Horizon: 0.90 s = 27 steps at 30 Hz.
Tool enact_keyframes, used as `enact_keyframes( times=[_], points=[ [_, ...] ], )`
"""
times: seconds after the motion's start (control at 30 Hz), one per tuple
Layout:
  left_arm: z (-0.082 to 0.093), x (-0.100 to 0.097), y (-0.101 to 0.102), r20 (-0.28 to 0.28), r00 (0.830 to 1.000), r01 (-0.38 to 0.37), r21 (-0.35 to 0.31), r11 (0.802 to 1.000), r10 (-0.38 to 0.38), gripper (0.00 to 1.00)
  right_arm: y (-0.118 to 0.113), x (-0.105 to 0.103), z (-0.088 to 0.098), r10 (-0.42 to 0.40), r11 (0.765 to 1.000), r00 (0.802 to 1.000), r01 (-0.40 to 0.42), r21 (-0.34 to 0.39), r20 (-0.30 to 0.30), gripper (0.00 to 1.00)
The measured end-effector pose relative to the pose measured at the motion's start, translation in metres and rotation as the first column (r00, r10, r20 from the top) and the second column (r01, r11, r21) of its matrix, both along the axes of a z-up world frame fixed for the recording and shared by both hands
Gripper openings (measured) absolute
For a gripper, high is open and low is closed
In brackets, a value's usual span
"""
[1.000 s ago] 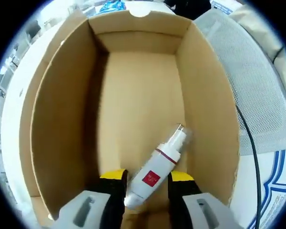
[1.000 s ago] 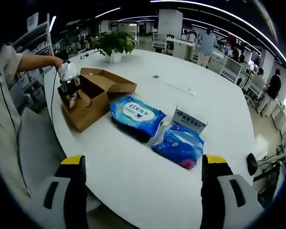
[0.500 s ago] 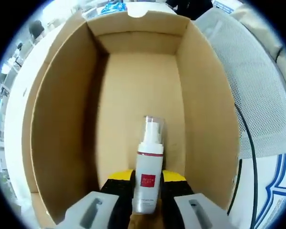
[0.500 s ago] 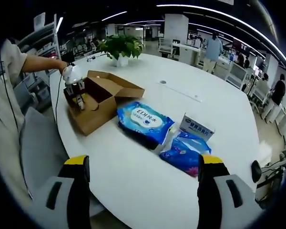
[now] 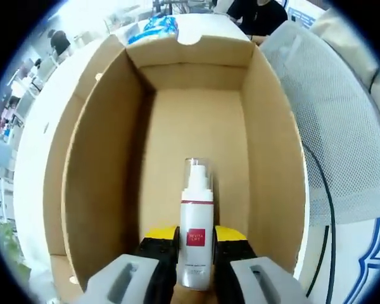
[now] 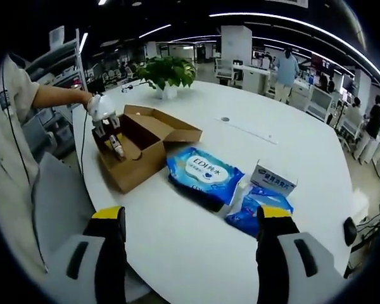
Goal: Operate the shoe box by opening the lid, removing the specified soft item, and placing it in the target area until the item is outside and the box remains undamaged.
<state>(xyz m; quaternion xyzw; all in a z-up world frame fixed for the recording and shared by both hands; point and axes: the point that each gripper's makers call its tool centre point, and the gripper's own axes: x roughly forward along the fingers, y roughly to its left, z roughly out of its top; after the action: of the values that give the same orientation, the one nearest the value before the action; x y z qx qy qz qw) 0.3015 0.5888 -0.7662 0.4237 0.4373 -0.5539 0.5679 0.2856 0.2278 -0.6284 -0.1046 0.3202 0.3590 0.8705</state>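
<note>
In the left gripper view, my left gripper is shut on a white pump bottle with a red label and clear cap, held upright over the inside of the open cardboard shoe box. The box floor beneath is bare. In the right gripper view, the same box sits at the table's left with its lid folded open, and the left gripper holds the bottle over it. My right gripper stands open above the white table, with nothing between its jaws.
A blue wet-wipes pack, a second blue pack and a small white carton lie right of the box. A potted plant stands at the table's far side. A mesh chair is beside the box. People stand in the background.
The left gripper closed on the bottle, which went from lying tilted on the box floor to upright between the jaws, and has lifted it slightly. The right view drifted a little.
</note>
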Motion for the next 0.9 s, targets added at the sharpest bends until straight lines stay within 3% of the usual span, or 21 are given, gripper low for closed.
enact_keyframes(
  times=[0.9],
  points=[
    [0.051,0.013,-0.044,0.161,0.982,-0.060,-0.204,0.977,0.094,0.19,0.079,0.010,0.000,0.000,0.983,0.997,0.013,0.181,-0.074,0.57]
  ],
)
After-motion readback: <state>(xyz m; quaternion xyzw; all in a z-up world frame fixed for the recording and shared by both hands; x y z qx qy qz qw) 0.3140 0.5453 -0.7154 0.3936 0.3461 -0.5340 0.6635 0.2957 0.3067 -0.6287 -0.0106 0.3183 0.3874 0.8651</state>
